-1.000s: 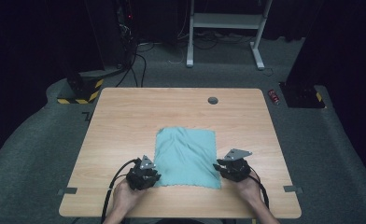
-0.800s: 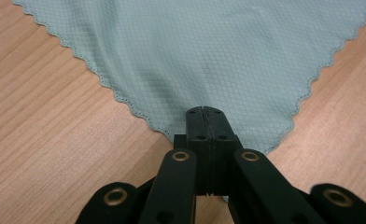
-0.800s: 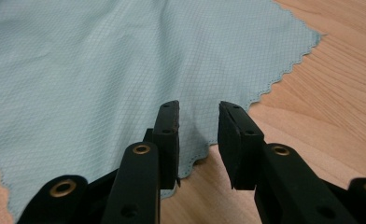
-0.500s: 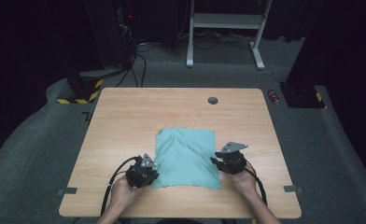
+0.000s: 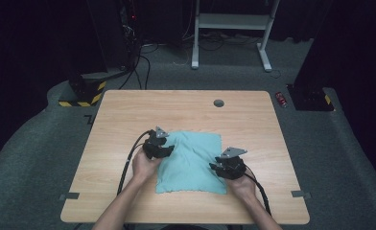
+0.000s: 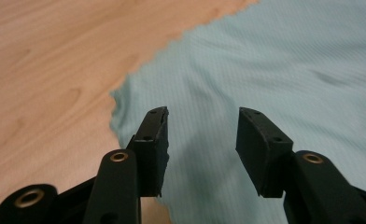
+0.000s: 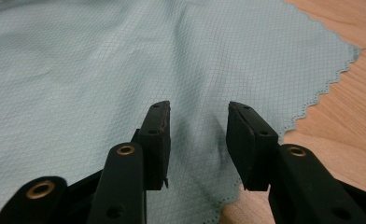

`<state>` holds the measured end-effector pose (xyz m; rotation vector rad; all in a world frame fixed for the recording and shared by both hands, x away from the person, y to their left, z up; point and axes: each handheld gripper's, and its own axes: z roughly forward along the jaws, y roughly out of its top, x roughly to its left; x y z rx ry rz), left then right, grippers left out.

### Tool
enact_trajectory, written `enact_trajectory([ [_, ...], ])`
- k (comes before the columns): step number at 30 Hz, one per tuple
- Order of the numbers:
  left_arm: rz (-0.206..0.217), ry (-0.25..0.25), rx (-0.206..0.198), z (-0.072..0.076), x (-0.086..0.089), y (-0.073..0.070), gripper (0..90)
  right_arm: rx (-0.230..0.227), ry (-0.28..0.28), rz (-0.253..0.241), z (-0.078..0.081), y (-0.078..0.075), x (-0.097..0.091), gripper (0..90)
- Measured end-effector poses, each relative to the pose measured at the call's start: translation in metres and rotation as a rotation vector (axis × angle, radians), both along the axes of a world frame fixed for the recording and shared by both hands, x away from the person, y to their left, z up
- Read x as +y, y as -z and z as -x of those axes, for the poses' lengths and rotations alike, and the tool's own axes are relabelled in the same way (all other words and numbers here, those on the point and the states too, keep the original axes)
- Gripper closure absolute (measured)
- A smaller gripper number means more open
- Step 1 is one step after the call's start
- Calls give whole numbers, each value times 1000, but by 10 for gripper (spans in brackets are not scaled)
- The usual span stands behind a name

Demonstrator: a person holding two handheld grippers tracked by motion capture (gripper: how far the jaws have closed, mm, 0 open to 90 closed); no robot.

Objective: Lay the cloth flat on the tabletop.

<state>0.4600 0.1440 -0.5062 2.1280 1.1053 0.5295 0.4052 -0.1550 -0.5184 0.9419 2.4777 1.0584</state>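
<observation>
- Teal microfibre cloth (image 5: pixel 191 163): lies folded on the near middle of the wooden table (image 5: pixel 253 120).
- Left gripper (image 6: pixel 202 133): over the cloth's left edge; jaws just opening, apart, nothing clamped.
- Right gripper (image 7: pixel 197 128): over its right edge; jaws likewise opening, empty.
- Progress: fold apparently laid; further folding may remain.

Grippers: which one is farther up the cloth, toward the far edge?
The left gripper, at the cloth's far left corner; the right gripper sits lower, by its right edge.
</observation>
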Motion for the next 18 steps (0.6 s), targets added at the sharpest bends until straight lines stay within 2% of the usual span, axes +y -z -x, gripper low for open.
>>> enact_trajectory([
  [2,19,-32,0,-7,1,6,538,3,1,0,-1,2,0,599],
  [3,24,-43,10,-10,3,8,538,4,2,-3,-1,2,1,599],
  [4,21,-55,41,-16,5,11,536,3,0,-3,-1,2,1,599],
  [5,39,-62,43,-19,7,11,523,2,-4,-2,-1,2,0,598],
  [9,4,-120,66,-35,15,8,519,7,-8,-4,-2,2,-1,591],
  [11,6,-186,73,-41,22,7,520,8,-12,-3,-2,2,-1,588],
  [13,54,-238,88,-44,32,8,532,8,-14,4,-4,1,-2,588],
  [15,87,-235,104,-43,36,7,530,6,-15,7,-4,1,-2,588],
  [18,69,-175,64,-35,30,7,525,5,-17,7,-8,-1,-3,591],
])
